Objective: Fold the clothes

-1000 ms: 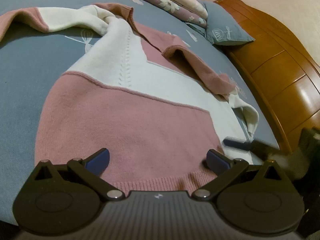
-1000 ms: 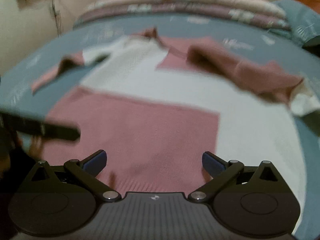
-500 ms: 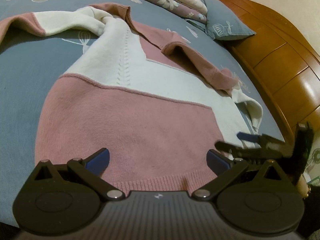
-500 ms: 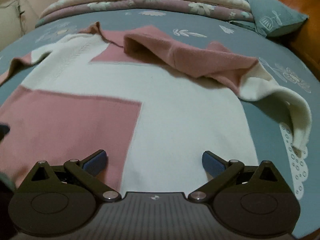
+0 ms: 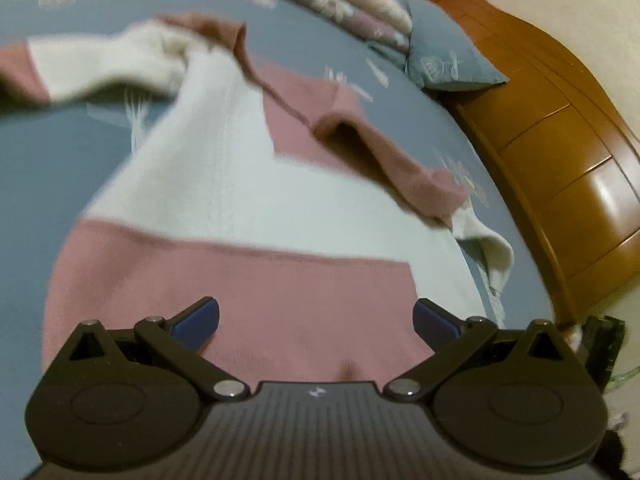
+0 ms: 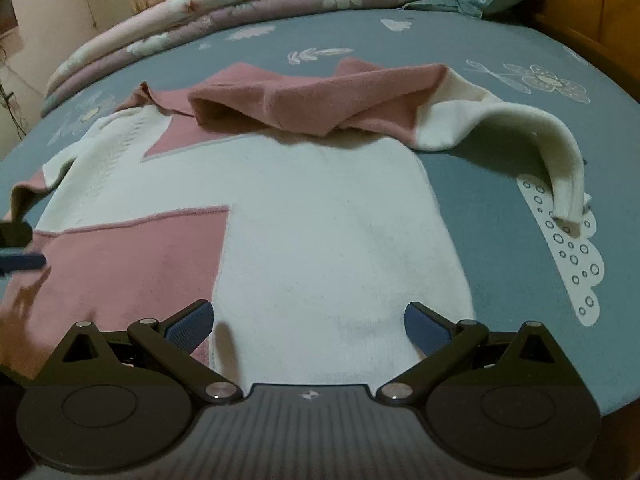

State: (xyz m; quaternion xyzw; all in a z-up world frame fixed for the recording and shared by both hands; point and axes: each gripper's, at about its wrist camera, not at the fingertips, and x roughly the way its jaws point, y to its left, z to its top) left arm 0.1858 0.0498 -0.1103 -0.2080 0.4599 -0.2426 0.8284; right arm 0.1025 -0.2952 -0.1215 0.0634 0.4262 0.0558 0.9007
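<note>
Pink-and-white sweater [image 6: 320, 216] lies flat on blue bedsheet [image 6: 500, 240], centre frame. Left gripper [image 5: 315, 320] and right gripper [image 6: 308, 320], lower frame, both released, grasping nothing.

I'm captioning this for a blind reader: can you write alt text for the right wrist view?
A pink and white sweater lies spread on a blue floral bedspread, one sleeve flopped out to the right. The open right tongs hover over its hem, with folded quilts beyond.

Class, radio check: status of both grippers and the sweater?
Left gripper open, right gripper open, both at the hem. Sweater flat on the bed, unfolded. One sleeve crumpled across the chest.
</note>
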